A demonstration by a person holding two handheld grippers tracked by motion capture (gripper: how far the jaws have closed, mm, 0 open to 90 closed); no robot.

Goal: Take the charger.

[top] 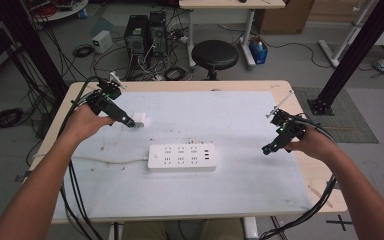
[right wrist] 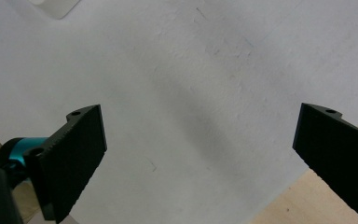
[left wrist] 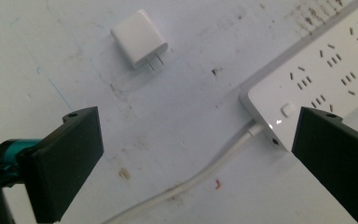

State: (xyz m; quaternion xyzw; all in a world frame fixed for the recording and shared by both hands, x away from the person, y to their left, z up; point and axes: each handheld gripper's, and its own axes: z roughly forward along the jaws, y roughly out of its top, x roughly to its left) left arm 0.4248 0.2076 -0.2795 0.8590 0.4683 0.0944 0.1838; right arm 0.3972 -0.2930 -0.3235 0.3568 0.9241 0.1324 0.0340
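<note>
Charger plug (left wrist: 140,38), small, light, rigid and slick-sided, looks best pinched across its flat white flanks by the wide-open, empty left claw (left wrist: 193,154) hovering nearby

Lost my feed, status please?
Both hand-held grippers open, empty: left, right. White charger lies loose near left, power strip mid-table. Nothing in the way.

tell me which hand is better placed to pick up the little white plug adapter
Left. The left tool hangs open right beside the small white cube-shaped plug adapter, which lies just ahead of its jaws. The right tool is far across the white mat, past the white power strip.
</note>
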